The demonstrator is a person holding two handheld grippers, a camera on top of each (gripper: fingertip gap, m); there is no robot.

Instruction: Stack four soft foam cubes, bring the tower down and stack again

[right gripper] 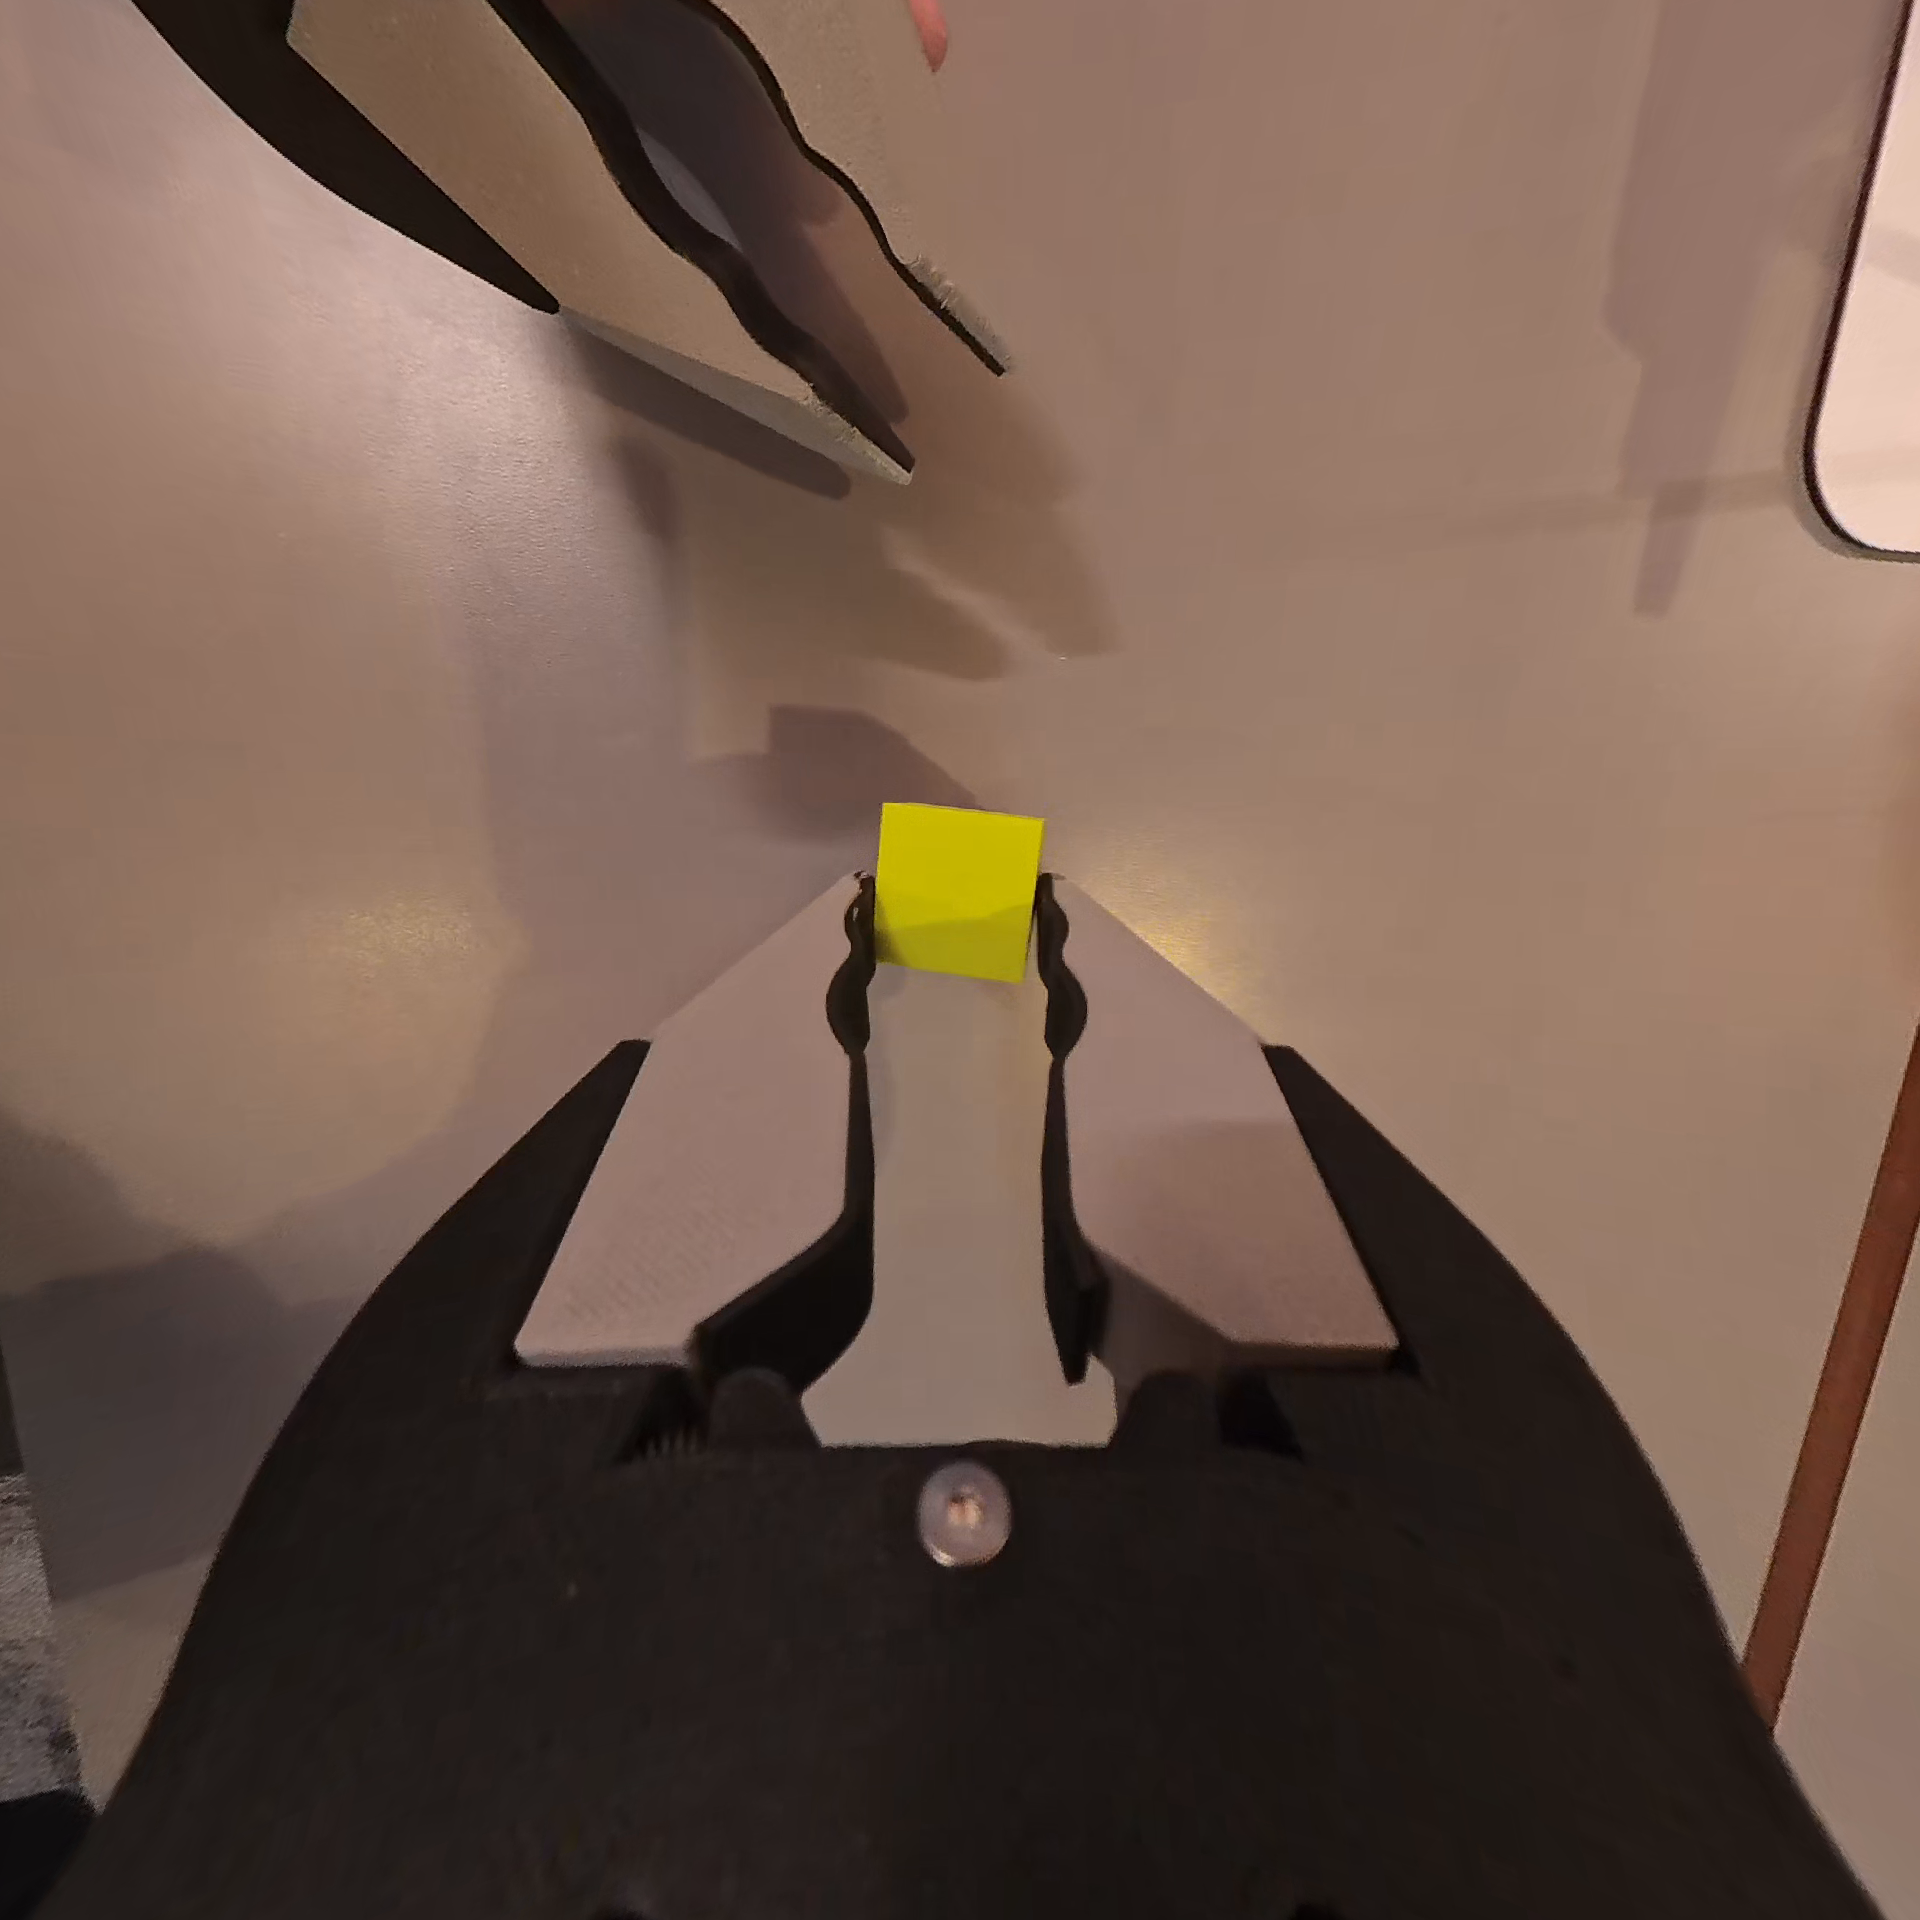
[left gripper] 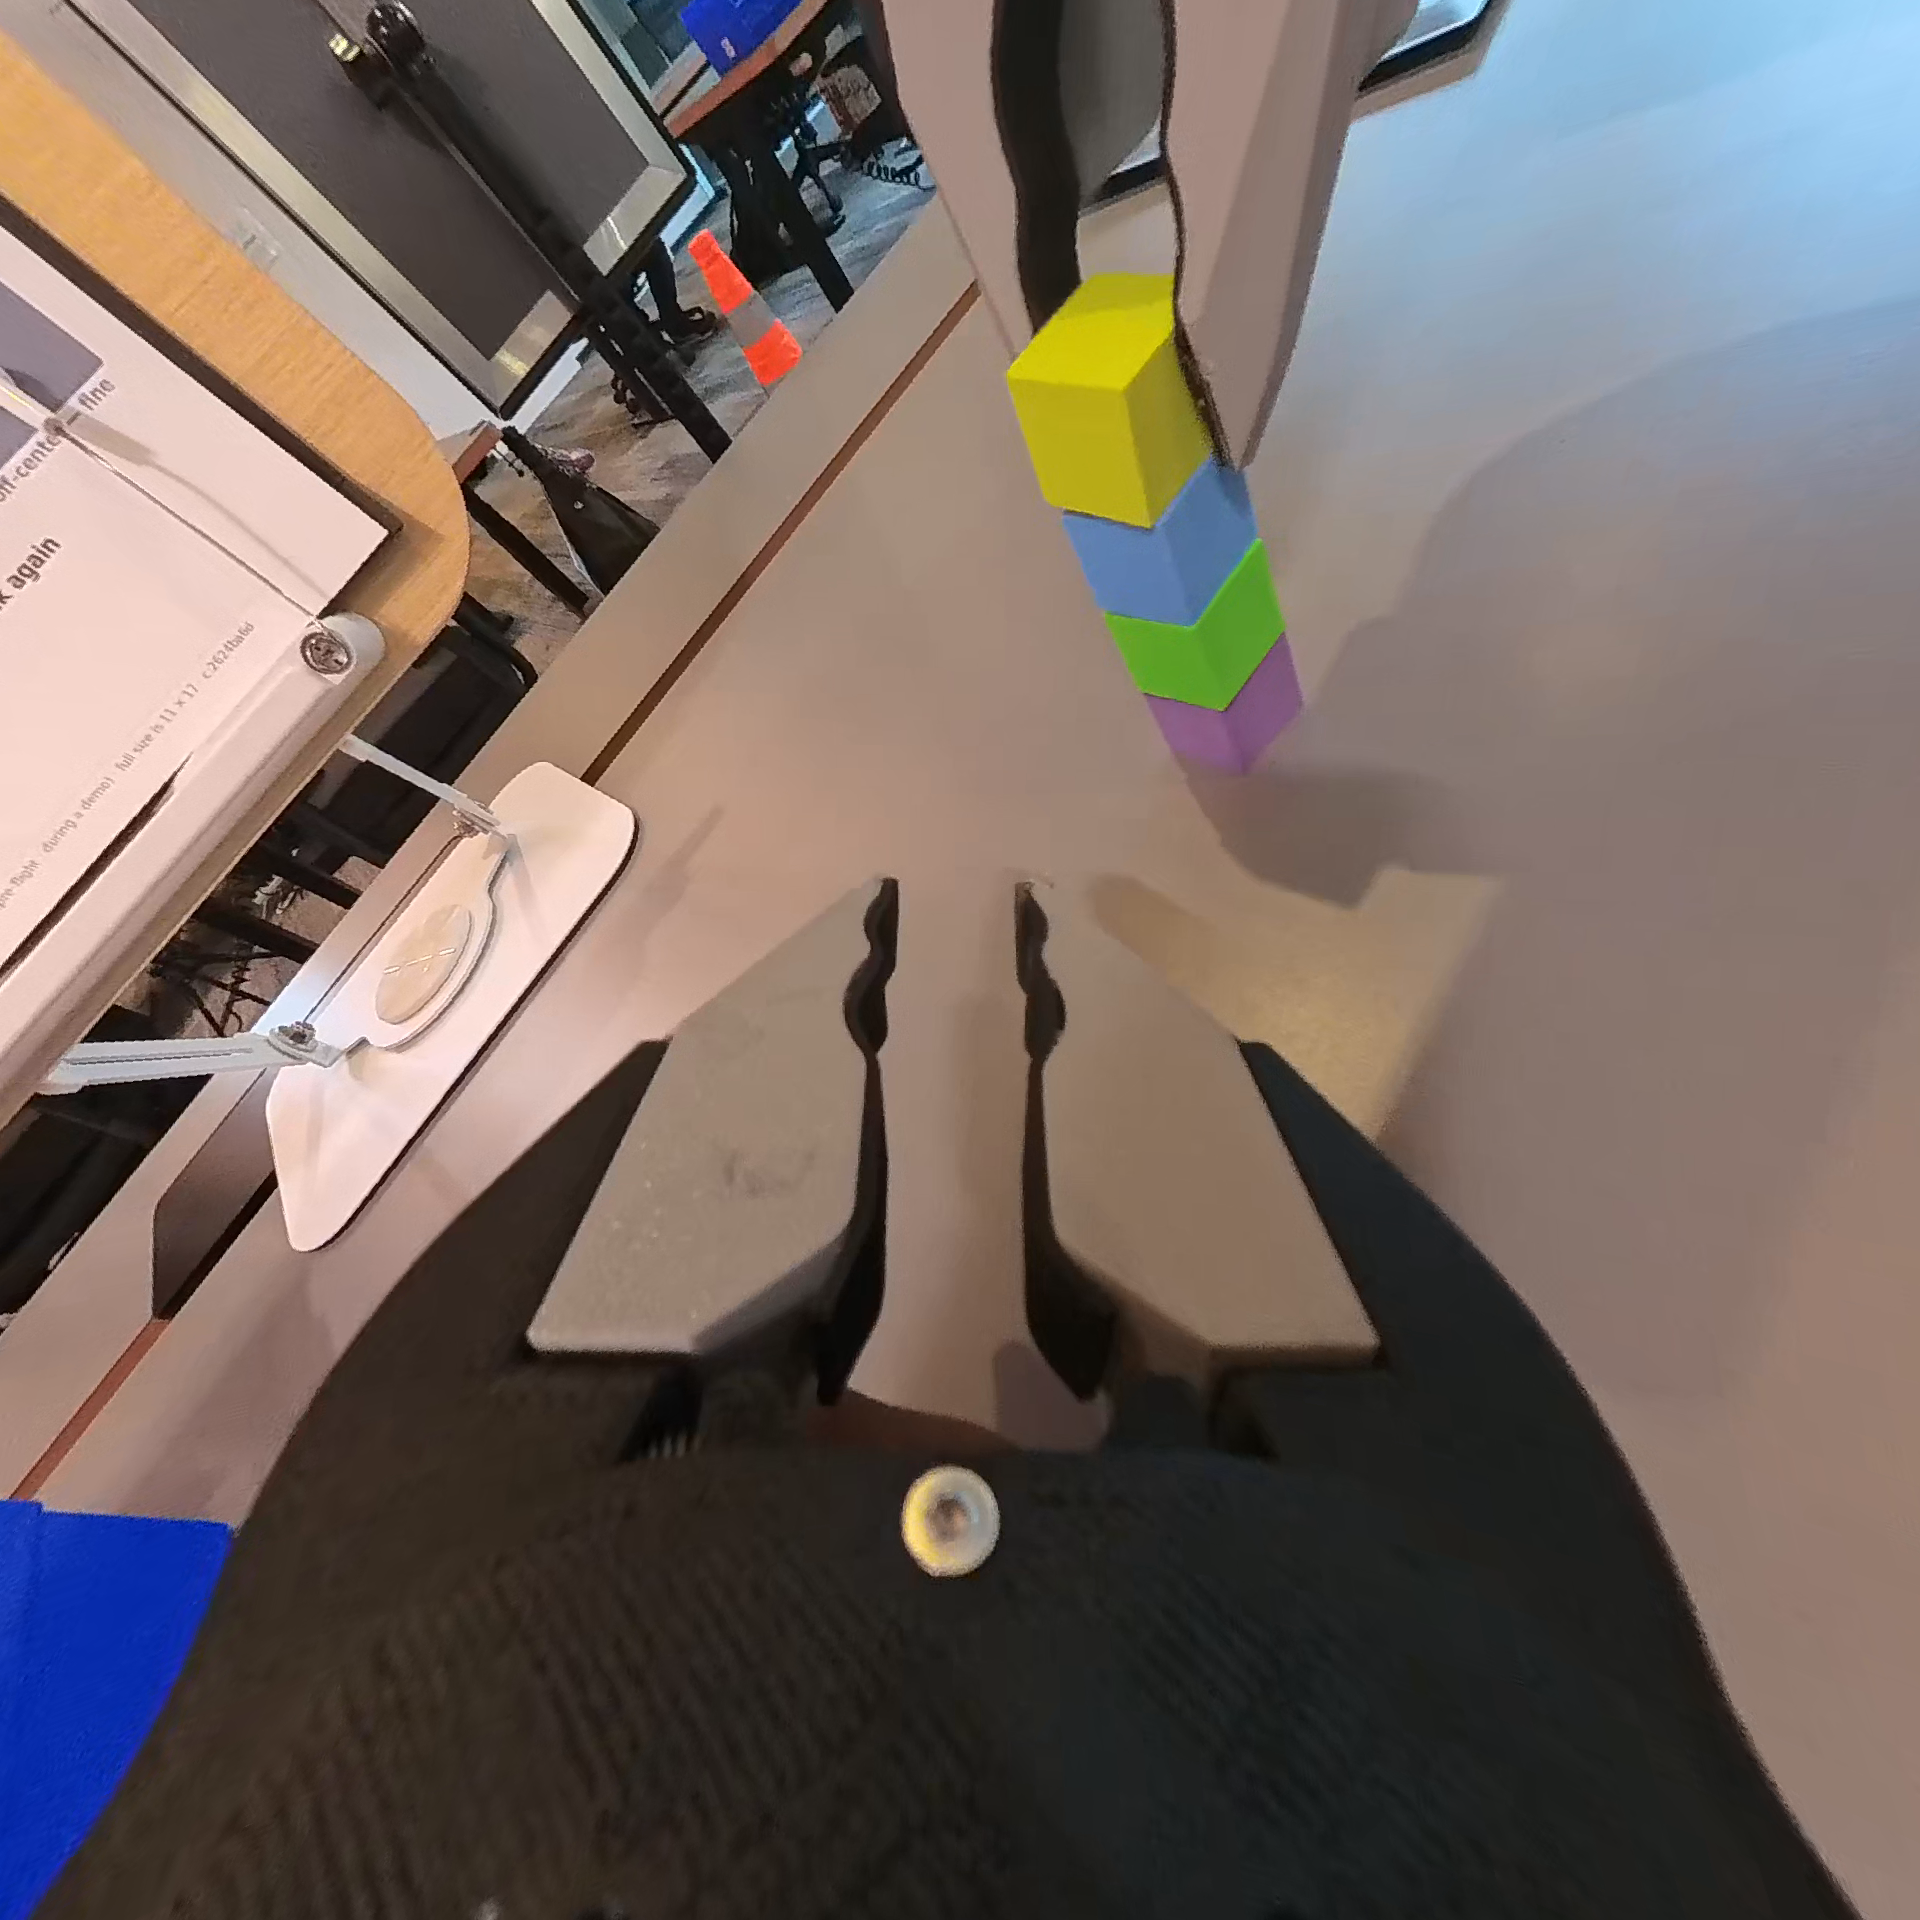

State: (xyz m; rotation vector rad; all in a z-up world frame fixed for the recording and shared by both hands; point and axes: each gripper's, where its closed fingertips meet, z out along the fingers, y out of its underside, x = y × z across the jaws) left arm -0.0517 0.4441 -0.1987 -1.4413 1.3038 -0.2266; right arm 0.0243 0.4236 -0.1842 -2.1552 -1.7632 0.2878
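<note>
A tower of four foam cubes stands on the grey table (left gripper: 831,727): purple (left gripper: 1226,717) at the bottom, then green (left gripper: 1195,644), blue (left gripper: 1164,561) and yellow (left gripper: 1112,405) on top. The yellow cube sits slightly turned on the blue one. My right gripper (left gripper: 1127,395) comes down from above and is shut on the yellow cube (right gripper: 956,894); in the right wrist view (right gripper: 954,904) the lower cubes are hidden under it. My left gripper (left gripper: 954,904) is open and empty, low over the table, in front of the tower; it also shows in the right wrist view (right gripper: 951,416).
A white stand base (left gripper: 447,997) with a framed paper sign (left gripper: 156,623) stands at the table's left edge (left gripper: 779,561); its base shows in the right wrist view (right gripper: 1870,312). An orange cone (left gripper: 748,312) and desks are on the floor beyond.
</note>
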